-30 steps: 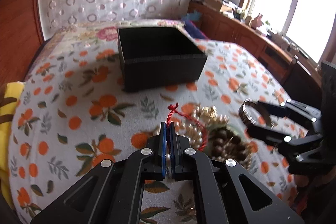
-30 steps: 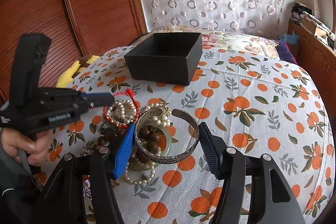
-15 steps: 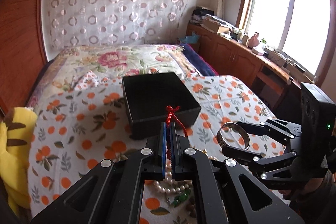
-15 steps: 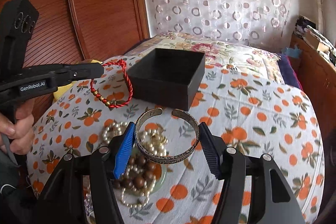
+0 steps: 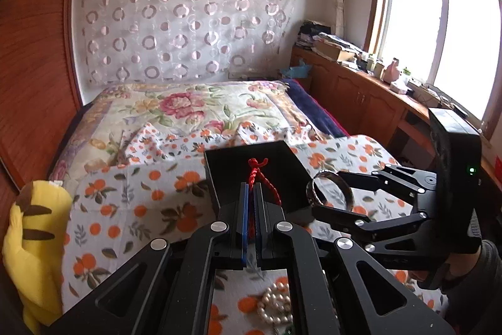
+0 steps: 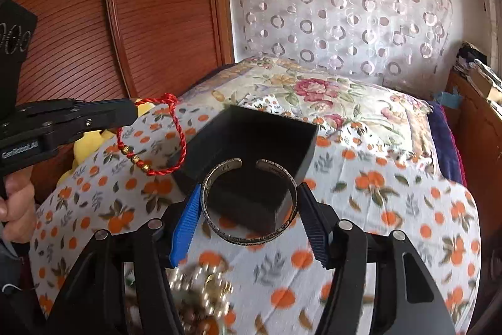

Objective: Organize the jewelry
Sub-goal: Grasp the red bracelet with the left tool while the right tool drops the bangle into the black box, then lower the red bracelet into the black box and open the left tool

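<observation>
My left gripper (image 5: 251,189) is shut on a red cord bracelet (image 5: 256,171) with gold beads, which dangles as a loop (image 6: 150,135) to the left of the black open box (image 6: 251,153). My right gripper (image 6: 249,198) is shut on a silver cuff bangle (image 6: 249,228), pinched across its width and held just before the box's near corner. In the left wrist view the bangle (image 5: 329,189) hangs at the right edge of the box (image 5: 254,175). A pile of pearls (image 5: 276,308) and other beads (image 6: 200,288) lies below on the cloth.
An orange-print cloth (image 6: 392,209) covers the bed, with a floral quilt (image 5: 188,105) behind it. A yellow plush toy (image 5: 31,247) lies at the left edge. Wooden wardrobe doors (image 6: 141,14) stand at left, and a cluttered wooden cabinet (image 5: 360,77) runs under the window.
Both grippers have lifted off the jewelry pile and moved toward the black box. The red bracelet came up out of the pile and now hangs free; the bangle travelled with the right gripper.
</observation>
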A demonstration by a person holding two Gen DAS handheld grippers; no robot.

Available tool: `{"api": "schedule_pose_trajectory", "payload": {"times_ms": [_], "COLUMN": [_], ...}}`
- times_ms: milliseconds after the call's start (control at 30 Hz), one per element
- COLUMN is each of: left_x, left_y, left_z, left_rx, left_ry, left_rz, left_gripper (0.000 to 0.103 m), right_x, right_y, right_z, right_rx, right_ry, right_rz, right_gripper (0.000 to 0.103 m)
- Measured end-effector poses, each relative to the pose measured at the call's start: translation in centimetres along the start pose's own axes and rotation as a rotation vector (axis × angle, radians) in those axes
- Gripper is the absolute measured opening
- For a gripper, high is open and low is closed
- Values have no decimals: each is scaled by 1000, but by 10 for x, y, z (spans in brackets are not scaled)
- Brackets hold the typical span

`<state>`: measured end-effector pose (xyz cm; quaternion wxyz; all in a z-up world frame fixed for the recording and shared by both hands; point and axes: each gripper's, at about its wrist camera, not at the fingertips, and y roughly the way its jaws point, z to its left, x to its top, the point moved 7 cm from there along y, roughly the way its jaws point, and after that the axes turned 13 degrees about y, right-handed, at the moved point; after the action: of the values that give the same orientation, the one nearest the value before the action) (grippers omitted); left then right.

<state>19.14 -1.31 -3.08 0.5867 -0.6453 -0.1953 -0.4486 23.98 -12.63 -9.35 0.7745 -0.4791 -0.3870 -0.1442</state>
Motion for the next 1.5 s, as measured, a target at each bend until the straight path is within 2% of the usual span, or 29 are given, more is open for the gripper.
{"api": "schedule_pose_trajectory", "payload": {"times_ms": [333,400,500,1000,1133,1267,1367,1500], "left_x": [10,12,16,20,19,12,3,-10], "left_y": [15,17,26,65,61,50,38,22], "left_z": [17,18,22,9,4,1,-3,-10], "left_rx": [8,9,13,-16,-16,-18,-18,-20], "left_ry": [-5,-6,-6,17,23,23,24,27], "left_rz": [0,3,14,59,54,52,51,50], "left_gripper": [2,2,2,2,19,21,25,26], "right_x": [11,10,10,24,23,14,1,-22], "right_y": [31,34,33,10,2,-7,-17,-32], "right_z": [-2,-2,1,-29,-30,-29,-26,-21], "right_rx": [34,39,48,-33,-46,-56,-60,-67], "right_ry": [2,9,10,69,65,61,64,70], "right_rz": [32,34,29,-14,-20,-21,-20,-14], "right_gripper": [64,68,69,69,69,69,69,69]}}
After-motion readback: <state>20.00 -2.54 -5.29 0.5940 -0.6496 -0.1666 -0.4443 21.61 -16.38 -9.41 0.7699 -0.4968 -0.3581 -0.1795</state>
